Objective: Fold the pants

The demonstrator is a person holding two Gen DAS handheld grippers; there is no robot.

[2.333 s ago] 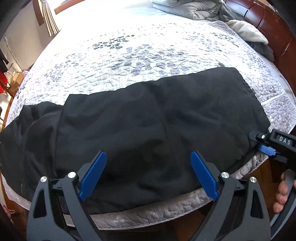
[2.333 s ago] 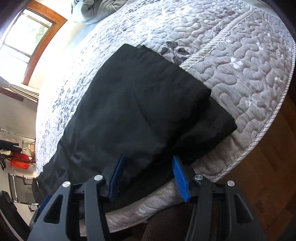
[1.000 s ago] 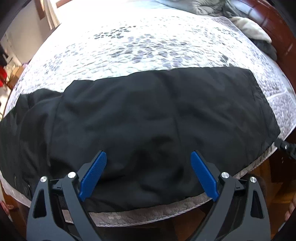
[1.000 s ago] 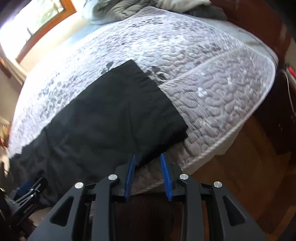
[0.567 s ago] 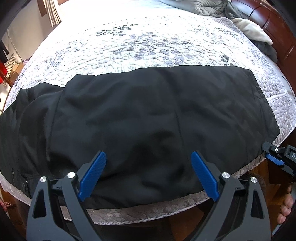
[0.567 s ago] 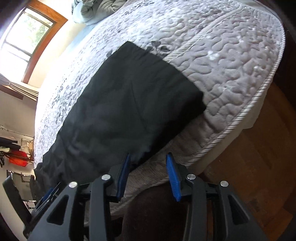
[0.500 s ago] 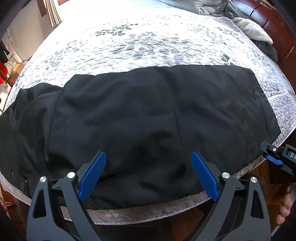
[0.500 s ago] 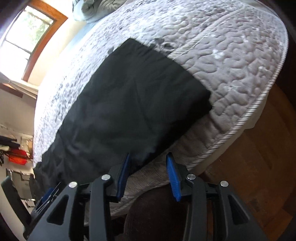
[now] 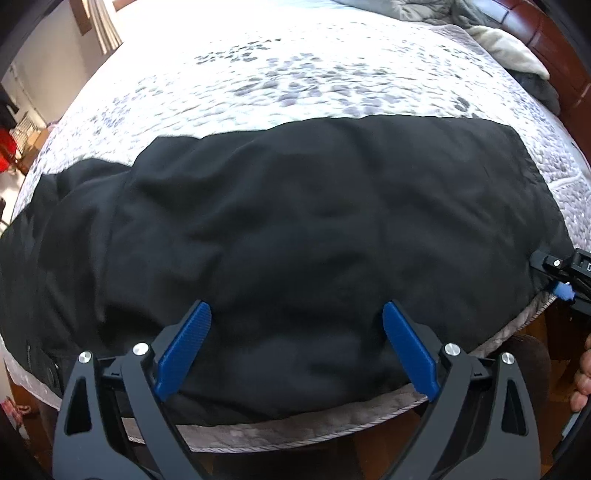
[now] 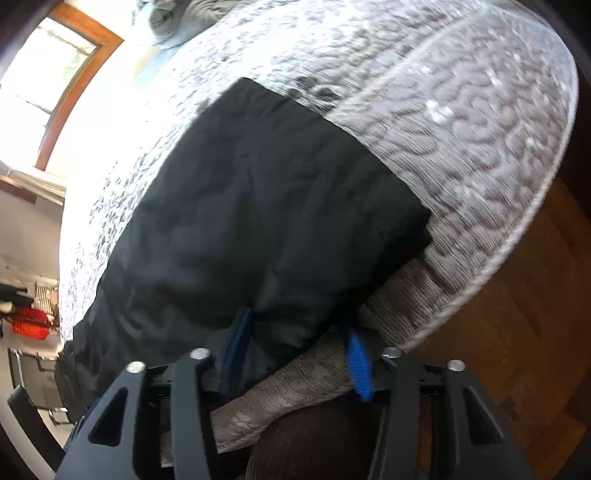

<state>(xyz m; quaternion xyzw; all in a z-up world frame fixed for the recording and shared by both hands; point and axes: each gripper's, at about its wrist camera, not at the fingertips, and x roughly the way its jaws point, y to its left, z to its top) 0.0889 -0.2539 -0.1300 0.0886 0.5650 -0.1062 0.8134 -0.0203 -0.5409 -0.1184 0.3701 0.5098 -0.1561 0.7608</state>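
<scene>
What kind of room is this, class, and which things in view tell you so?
Most likely a bedroom: a quilted bed fills the view, rumpled bedding lies by a wooden headboard, and a window lights it.

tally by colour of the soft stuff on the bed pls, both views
Black: 1, the pants
Grey patterned: 1, the quilt
Grey plain: 1, the rumpled bedding
Cream: 1, the pillow
Total: 4

Black fabric pants (image 9: 295, 229) lie spread across a grey-and-white quilted bedspread (image 9: 295, 74). The left gripper (image 9: 295, 350) hovers wide open above their near edge; the right gripper (image 9: 557, 280) sits at their right end
</scene>
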